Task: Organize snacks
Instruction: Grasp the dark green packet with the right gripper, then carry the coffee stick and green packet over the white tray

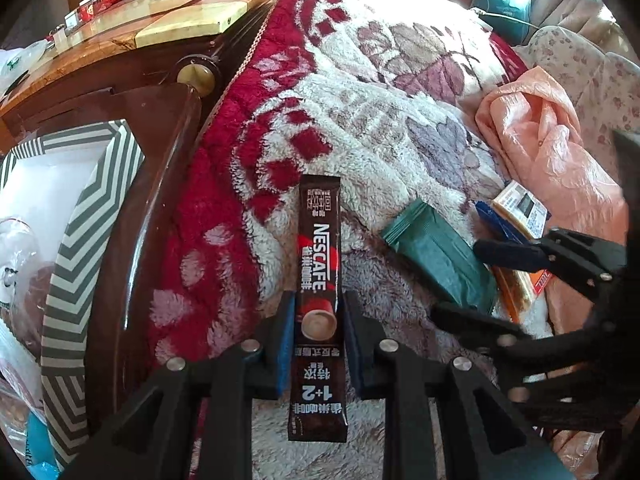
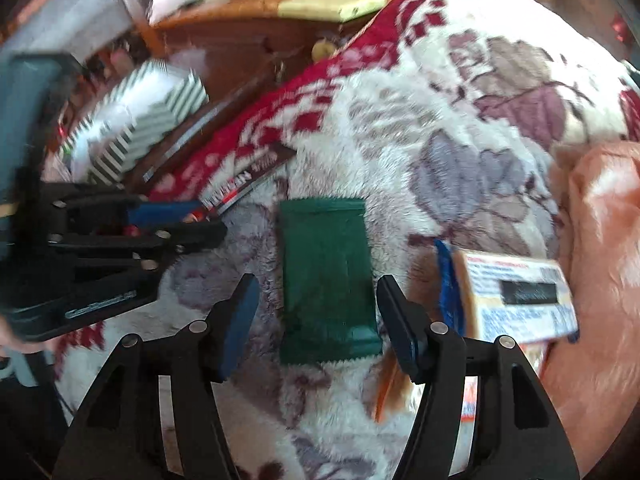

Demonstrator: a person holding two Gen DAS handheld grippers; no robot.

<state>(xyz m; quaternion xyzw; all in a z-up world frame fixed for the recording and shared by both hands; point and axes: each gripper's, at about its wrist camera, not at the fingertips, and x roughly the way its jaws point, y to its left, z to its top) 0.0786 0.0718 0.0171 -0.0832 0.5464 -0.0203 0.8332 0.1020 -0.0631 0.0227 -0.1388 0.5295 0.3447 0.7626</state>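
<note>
My left gripper (image 1: 317, 320) is shut on a dark brown Nescafe coffee stick (image 1: 318, 272), held lengthwise over the fleece blanket. The stick also shows in the right wrist view (image 2: 244, 180), with the left gripper (image 2: 200, 220) at the left. My right gripper (image 2: 318, 320) is open, its jaws standing either side of a dark green snack packet (image 2: 326, 280) that lies flat on the blanket. The green packet (image 1: 436, 256) and the right gripper (image 1: 468, 280) show at the right of the left wrist view.
A chevron-striped box (image 1: 76, 248) with bagged items stands left beside a dark wooden frame (image 1: 160, 184). An orange-and-blue labelled packet (image 2: 516, 296) lies right of the green one. A peach cloth (image 1: 548, 140) is bunched at the right. A wooden tabletop (image 1: 160, 20) is behind.
</note>
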